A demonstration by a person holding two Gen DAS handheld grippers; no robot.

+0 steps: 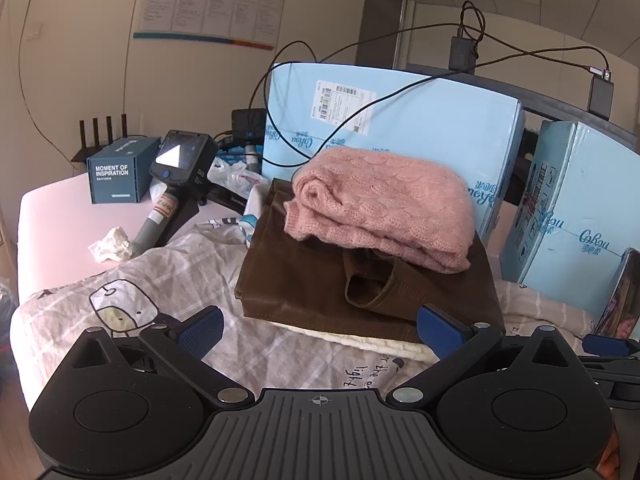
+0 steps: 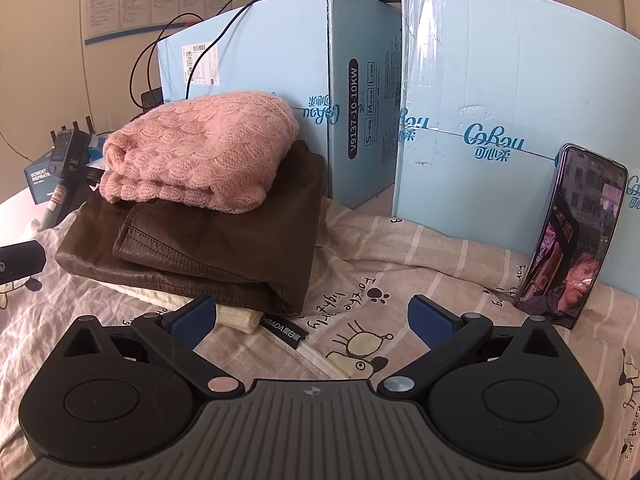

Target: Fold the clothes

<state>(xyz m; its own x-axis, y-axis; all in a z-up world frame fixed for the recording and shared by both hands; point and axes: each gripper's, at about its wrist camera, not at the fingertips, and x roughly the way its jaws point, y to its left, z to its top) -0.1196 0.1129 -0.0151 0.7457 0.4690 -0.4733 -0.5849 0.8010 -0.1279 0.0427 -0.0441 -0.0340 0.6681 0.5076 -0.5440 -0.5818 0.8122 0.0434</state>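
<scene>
We see the pink knit sweater (image 1: pixel 384 204) folded atop a folded brown leather garment (image 1: pixel 320 292), itself resting on what seems a cream knit piece (image 2: pixel 236 316), mostly hidden. The stack sits on the printed bedsheet (image 1: pixel 168 276), at twelve o'clock from our left gripper (image 1: pixel 320 330) and ten o'clock from our right gripper (image 2: pixel 312 320). Both spread wide, holding nothing. Light-blue boxes (image 2: pixel 480 92) stand just behind; a phone (image 2: pixel 576 236) leans at two o'clock in the right view.
</scene>
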